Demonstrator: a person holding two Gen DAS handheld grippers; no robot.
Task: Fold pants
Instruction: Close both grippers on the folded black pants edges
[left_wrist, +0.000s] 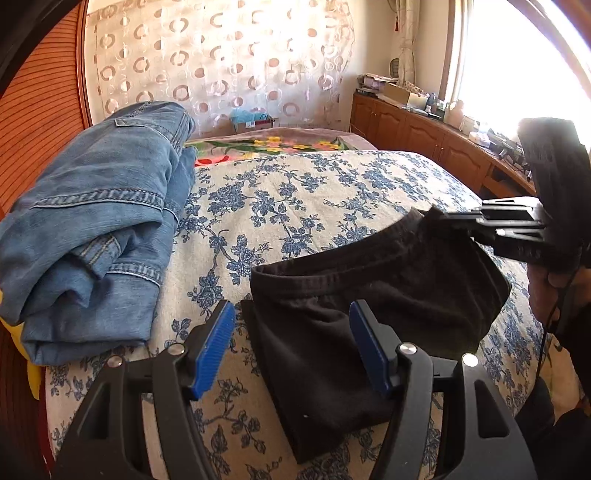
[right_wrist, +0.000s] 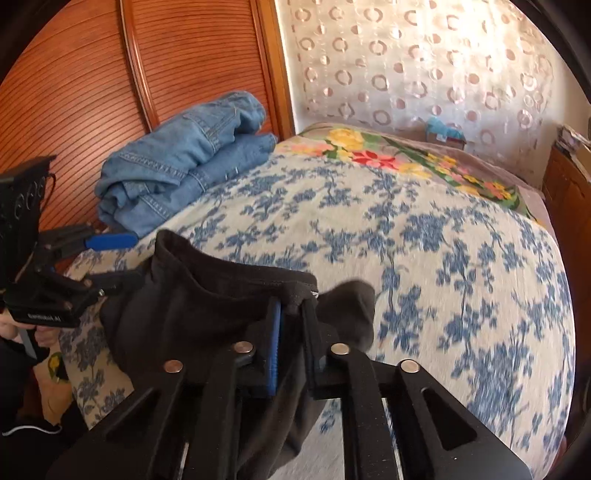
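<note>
My right gripper (right_wrist: 291, 314) is clamped on the waistband of the black pants (left_wrist: 369, 295); my left gripper (left_wrist: 291, 336) gapes empty over them on the bed (left_wrist: 314, 192) — folding barely begun, jeans (left_wrist: 96, 221) already folded beyond.

The left gripper (left_wrist: 291, 345) points downward at a slant, its jaws apart, with both blue pads (left_wrist: 214, 349) clear of any contact. The right gripper (right_wrist: 291, 332) points downward at a similar slant, its jaws closed on a fold of the pants (right_wrist: 207, 306) at the waistband. In the left wrist view, the right gripper enters from the right edge, with the holding hand (left_wrist: 550, 288) below it.
</note>
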